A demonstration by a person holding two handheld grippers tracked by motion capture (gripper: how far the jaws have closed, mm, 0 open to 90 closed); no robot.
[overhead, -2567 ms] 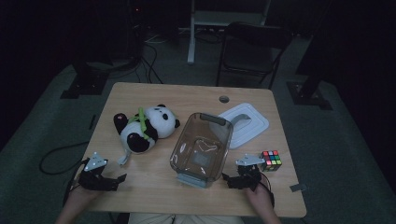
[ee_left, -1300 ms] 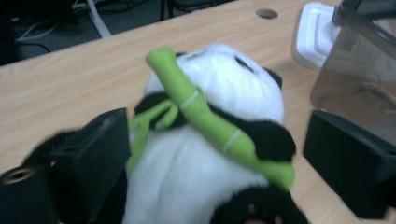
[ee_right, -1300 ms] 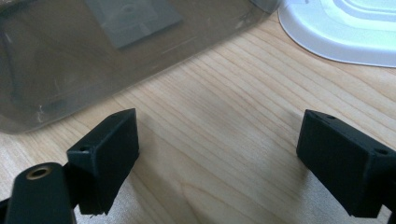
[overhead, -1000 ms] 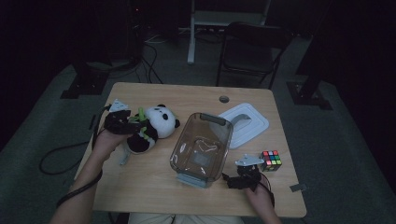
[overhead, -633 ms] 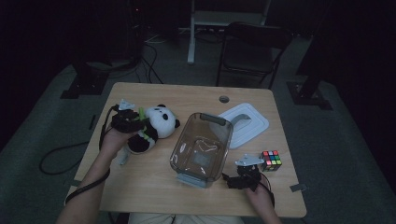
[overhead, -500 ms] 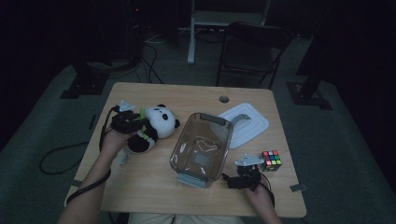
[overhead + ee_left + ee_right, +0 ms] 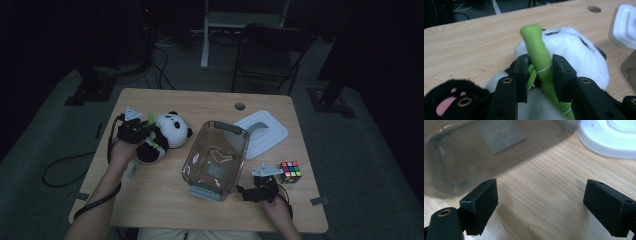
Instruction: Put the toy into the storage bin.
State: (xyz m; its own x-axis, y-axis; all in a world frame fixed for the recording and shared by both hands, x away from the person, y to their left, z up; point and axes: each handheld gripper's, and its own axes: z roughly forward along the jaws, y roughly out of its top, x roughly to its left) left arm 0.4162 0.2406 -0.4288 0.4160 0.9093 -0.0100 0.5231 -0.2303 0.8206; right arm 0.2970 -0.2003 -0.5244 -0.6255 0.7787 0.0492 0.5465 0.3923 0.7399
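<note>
Left gripper view is showing the left gripper (image 7: pixel 540 75) very close: its two black jaws are closing on the green stick (image 7: pixel 539 57) that the toy panda (image 7: pixel 571 52) is carrying on its front. The jaws have just been closing, and now both pads are pressing on the stick from its two sides. The panda is lying on the wooden table (image 7: pixel 469 42), with one black paw with a pink sole (image 7: pixel 446 103) at the lower left of this view.

Right gripper view is showing the right gripper (image 7: pixel 540 205) with its jaws standing wide apart and nothing between them but bare table. Just beyond the jaws the clear plastic box (image 7: pixel 486 147) is lying, and the white lid (image 7: pixel 609 137) is farther away.

High view is showing the right gripper (image 7: pixel 260 189) resting near the front edge, just beside the box (image 7: pixel 216 157), and a colour cube (image 7: pixel 290 171) is sitting near it. The left gripper (image 7: pixel 131 129) is lying on the panda (image 7: pixel 162 137) at the left side of the table. The lid (image 7: pixel 262 132) is lying behind the box.
</note>
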